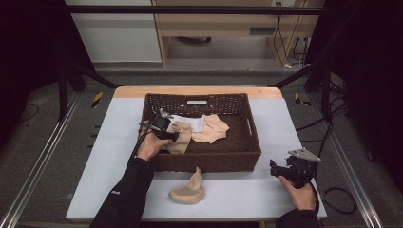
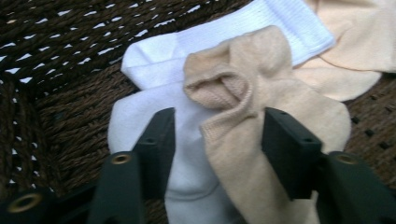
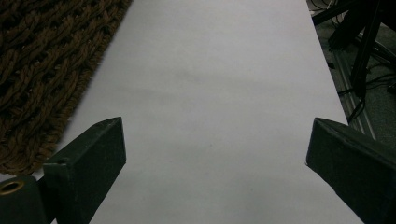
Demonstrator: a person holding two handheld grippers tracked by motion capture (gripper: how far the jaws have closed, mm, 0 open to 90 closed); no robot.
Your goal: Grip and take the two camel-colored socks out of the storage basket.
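overhead view; both gripper views close beside basket [image 1: 204,156]

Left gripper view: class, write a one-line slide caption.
Open left gripper over a beige sock lying on a white sock in the wicker basket.

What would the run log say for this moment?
left claw: open over beige sock | basket: socks inside | right claw: open, idle

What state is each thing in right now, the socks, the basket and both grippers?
Left gripper: open, jaws astride a beige sock.
Right gripper: open, nothing between its jaws.
Beige sock: crumpled, lying on a white sock.
White sock: flat in the basket.
Basket: upright, holding socks.
Loose sock: bunched on the table.
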